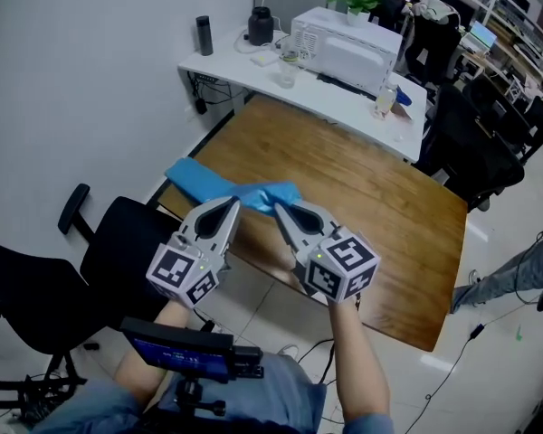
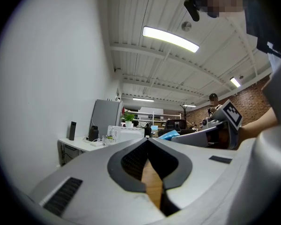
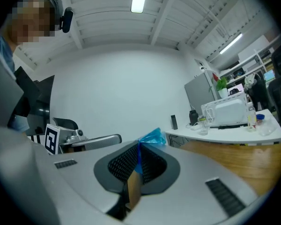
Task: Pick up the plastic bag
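A blue plastic bag hangs crumpled over the near left part of the wooden table. My right gripper is shut on the bag's right end; in the right gripper view a blue fold sticks out from between the closed jaws. My left gripper is close beside it, its tip at the bag's lower edge. In the left gripper view the jaws meet at the tip with nothing blue between them, and the bag shows beyond, by the right gripper.
A white desk stands behind the table with a white appliance, a black bottle, cups and a plant. Black office chairs stand at the left and at the right. A tiled floor lies below the table's near edge.
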The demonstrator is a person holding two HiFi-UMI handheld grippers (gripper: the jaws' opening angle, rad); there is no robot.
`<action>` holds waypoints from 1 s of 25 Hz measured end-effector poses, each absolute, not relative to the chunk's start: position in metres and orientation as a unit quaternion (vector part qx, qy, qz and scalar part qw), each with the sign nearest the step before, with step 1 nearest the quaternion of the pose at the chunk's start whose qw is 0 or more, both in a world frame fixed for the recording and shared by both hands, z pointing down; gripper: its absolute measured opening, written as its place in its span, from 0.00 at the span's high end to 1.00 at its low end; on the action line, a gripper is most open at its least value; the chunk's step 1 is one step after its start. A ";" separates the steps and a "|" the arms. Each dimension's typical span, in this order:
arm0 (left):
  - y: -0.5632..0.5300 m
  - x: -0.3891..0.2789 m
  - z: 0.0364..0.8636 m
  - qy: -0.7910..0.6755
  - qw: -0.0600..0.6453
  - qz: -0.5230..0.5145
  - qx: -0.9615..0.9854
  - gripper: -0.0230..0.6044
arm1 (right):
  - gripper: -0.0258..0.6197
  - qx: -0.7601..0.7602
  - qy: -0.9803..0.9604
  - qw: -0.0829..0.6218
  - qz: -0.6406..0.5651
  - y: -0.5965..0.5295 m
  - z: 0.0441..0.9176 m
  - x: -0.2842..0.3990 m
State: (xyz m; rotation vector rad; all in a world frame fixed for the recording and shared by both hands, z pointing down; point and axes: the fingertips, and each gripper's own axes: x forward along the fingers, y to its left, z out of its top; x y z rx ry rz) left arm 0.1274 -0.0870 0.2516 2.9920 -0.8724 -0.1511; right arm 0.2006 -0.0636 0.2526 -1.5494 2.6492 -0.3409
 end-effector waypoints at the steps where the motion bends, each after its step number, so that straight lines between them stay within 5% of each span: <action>1: -0.083 0.133 0.254 -0.276 0.011 -0.046 0.960 0.95 | 0.96 -0.505 0.855 0.027 -0.115 -0.058 0.258 0.206; 17: -0.014 0.225 0.289 -0.219 0.031 -0.011 0.975 0.95 | 0.96 -0.541 0.821 0.028 -0.178 0.025 0.315 0.291; 25: 0.013 0.272 0.305 -0.192 0.040 0.004 0.981 0.95 | 0.96 -0.584 0.785 -0.033 -0.206 0.058 0.355 0.353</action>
